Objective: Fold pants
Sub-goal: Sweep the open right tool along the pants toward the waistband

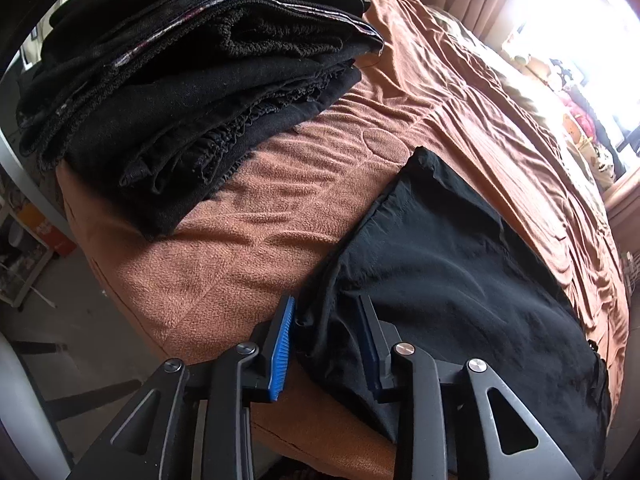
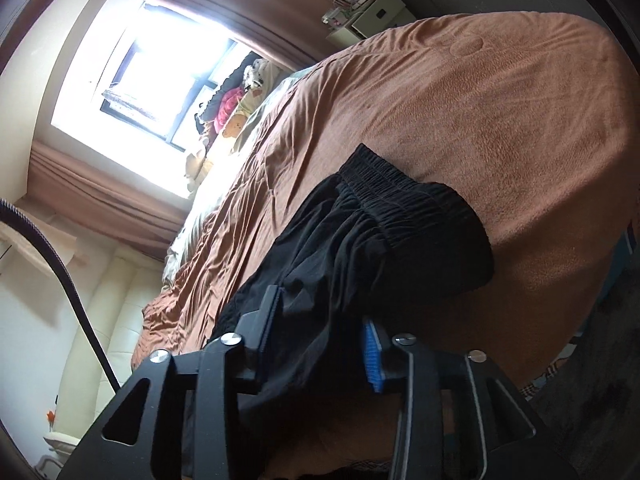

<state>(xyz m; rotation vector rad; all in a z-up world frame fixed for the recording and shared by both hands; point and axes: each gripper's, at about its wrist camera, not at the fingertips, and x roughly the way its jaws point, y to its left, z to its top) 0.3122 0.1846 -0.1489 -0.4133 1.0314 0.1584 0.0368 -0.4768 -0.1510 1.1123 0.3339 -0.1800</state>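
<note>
Left wrist view: black pants [image 1: 452,264] lie at the bed's [image 1: 248,240] near edge. The left gripper [image 1: 326,344] and right gripper [image 2: 320,332] have jaws apart around cloth; thin fabric may slip free, spoiling the fold.

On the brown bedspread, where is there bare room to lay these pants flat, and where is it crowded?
Free: the strip of bedspread between the stack of folded black clothes and the pants, and the wide wrinkled stretch beyond the pants toward the window. Beyond the waistband it is bare too. Crowded: the stack's corner, and the near edge where both claws meet the pants.
</note>
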